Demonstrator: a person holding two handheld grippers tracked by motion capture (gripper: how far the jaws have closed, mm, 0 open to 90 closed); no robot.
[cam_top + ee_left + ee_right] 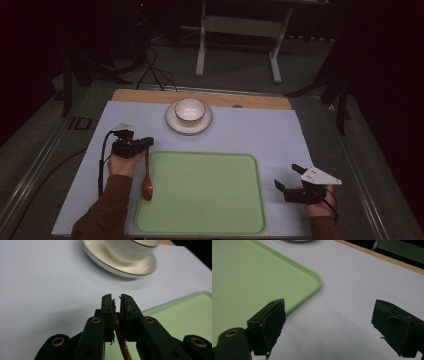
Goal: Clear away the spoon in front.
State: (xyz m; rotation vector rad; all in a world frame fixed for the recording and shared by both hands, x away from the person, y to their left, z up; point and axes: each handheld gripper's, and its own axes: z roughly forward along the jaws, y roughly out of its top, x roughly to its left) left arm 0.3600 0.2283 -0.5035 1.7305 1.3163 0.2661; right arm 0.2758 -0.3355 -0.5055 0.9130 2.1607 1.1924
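Wooden spoon [119, 333] pinched in left gripper [116, 305] — high view hides grip

The spoon [147, 179] at the left of the frame looked like varnished wood, reddish-brown and glossy. The tray [200, 192] was smooth, matt green plastic. The bowl [190, 110] and saucer [175, 126] at upper centre were glazed white ceramic, shiny, with thin dark rims. The bench [260, 130] wore a matt, pale sheet over a wooden edge. The left tongs [116, 302] were matt black plastic with brassy rivets.

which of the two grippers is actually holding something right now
The left gripper: its jaws are clamped on the wooden spoon's handle at the tray's left edge. The right gripper stands open, empty.
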